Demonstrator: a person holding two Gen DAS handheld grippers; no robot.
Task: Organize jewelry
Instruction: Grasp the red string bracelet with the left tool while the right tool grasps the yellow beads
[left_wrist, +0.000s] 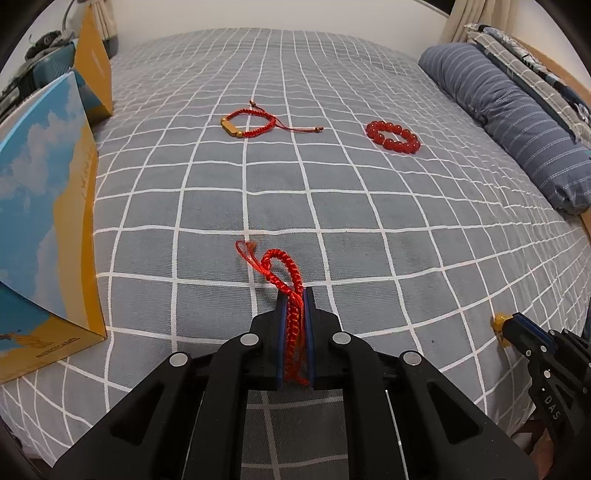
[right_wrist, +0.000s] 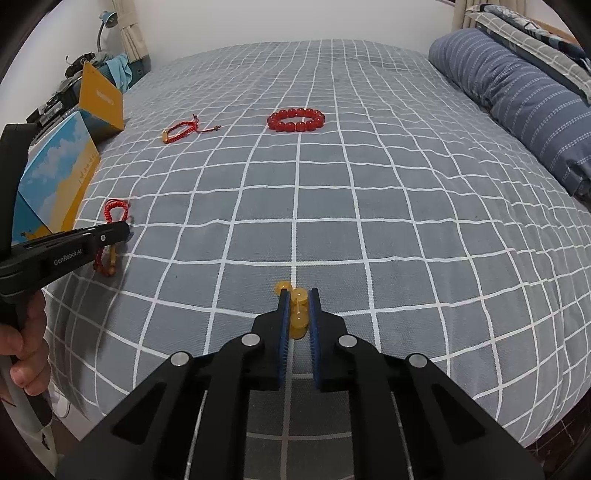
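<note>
Left gripper clamped on a red braided cord bracelet; cord runs between the blue pads, its loop and loose ends spilling out ahead of the tips onto the bedsheet. In the right wrist view the same bracelet hangs below that gripper, a few amber-brown beads at its lower end, close to the sheet; contact cannot be told.

Right gripper closed on a yellow bead bracelet. Several yellow beads sit between the pads, one bead pokes out just left of the left tip. Beads low over the sheet, near the front edge of the bed.

Farther up the bed: a red cord bracelet with a gold bar, lying flat, tails trailing to the right. To its right, well apart, a ring of red round beads, also flat.

Sheet is grey with a white grid. Left edge of the bed: a blue-and-yellow box standing open, lid propped behind it. Right side: a blue striped pillow along the headboard end.

A hand grips the left tool's handle, seen at the left edge of the right wrist view.
</note>
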